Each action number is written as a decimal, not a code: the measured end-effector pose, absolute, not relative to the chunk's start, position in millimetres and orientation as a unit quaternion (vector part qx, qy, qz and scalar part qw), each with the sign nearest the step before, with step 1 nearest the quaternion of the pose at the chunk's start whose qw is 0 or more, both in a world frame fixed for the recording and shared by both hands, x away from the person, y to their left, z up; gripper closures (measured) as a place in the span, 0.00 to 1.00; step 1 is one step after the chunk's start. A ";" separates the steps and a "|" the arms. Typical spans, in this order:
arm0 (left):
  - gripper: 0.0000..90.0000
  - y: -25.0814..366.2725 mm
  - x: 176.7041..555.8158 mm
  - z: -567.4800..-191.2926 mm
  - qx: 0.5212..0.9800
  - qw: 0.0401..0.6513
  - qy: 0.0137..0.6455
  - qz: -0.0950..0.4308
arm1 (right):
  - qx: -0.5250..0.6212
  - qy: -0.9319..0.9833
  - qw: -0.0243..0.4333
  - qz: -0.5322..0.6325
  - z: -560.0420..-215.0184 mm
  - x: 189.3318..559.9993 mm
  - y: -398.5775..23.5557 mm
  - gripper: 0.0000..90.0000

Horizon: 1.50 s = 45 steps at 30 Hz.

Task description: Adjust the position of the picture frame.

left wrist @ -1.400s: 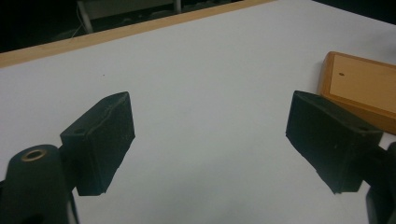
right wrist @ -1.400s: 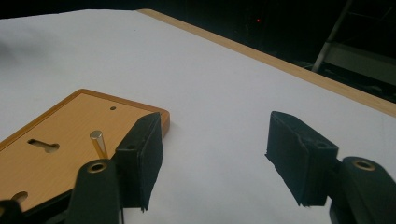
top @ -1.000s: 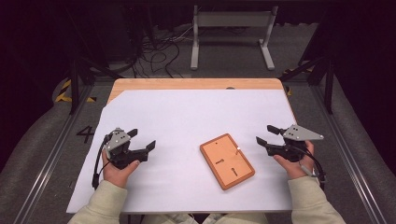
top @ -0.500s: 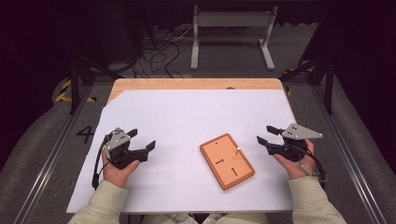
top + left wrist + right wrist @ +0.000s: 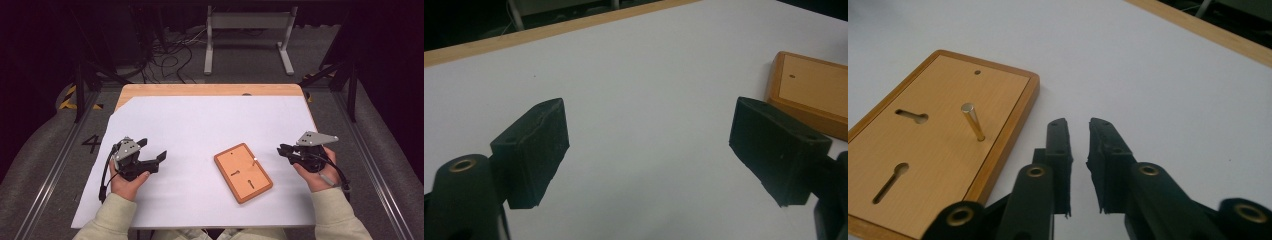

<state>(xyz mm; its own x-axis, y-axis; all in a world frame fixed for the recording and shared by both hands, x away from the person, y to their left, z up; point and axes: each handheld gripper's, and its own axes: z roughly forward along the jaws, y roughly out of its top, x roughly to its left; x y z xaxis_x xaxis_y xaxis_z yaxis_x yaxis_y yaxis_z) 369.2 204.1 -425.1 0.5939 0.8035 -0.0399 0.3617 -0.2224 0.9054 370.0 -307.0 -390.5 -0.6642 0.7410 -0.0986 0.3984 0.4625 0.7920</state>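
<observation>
Workpiece: a wooden board point(image 5: 243, 172) with a raised rim is laid flat on the white sheet point(image 5: 200, 130), toward the person's right, between the two grippers and untouched by either.
Board features: two keyhole slots point(image 5: 890, 182) and a small round hole point(image 5: 977, 72) are cut in the face; one brass pin point(image 5: 972, 120) is seated upright near the middle.
Left gripper point(image 5: 159, 159): held wide apart above the bare sheet, nothing between the jaws; the board is seen well off to one side in the left gripper view.
Right gripper point(image 5: 1078, 131): jaws have just been closing and are drawn nearly together with a narrow gap; nothing is held between them. The tips are poised just beside the board's edge, near the pin.
Done: the pin is judged already inserted in the board.
Left: no grasp is yet made on board or pin; any further handling is judged not yet begun.
</observation>
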 end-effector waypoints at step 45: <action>0.18 203.7 371.0 -426.7 0.751 0.483 0.391 0.222 | 0.360 0.910 0.066 0.195 -414.0 375.4 -272.3 1.00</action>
<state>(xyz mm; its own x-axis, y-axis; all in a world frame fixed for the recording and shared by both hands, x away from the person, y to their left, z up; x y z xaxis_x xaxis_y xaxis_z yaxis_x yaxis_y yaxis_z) 371.0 203.7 -426.7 0.5956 0.8021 -0.0440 0.3728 -0.2275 0.8996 375.4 -272.3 -414.0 -0.7320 0.6811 0.0198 0.6295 0.6649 0.4021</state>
